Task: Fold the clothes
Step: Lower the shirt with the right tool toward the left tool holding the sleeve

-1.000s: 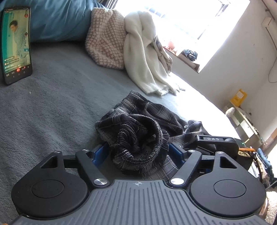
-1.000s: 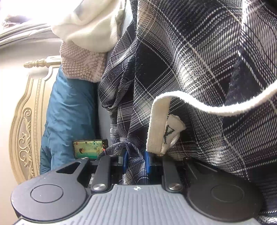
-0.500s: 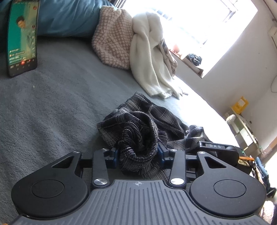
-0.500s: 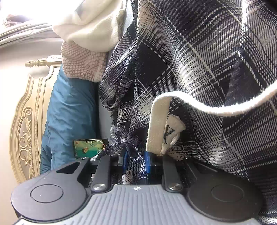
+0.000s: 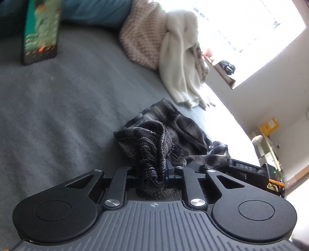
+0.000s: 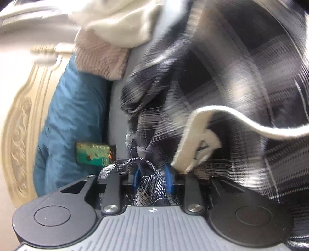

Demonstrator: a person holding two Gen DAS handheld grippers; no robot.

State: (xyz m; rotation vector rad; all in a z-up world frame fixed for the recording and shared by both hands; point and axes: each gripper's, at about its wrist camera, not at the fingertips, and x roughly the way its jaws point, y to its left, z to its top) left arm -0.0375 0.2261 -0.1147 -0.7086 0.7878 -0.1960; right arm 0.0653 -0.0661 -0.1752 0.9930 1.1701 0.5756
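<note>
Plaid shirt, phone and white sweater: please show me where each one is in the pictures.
plaid shirt [image 5: 154, 141]: left wrist view, on the bunched fold just ahead of the tool.
phone [image 5: 41, 32]: left wrist view, on the lit screen.
white sweater [image 5: 179, 63]: left wrist view, on the middle of the hanging heap.

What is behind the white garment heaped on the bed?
Behind the white garment sits a pinkish knit piece, then the blue pillow. What the heap covers on the grey blanket cannot be seen.
</note>
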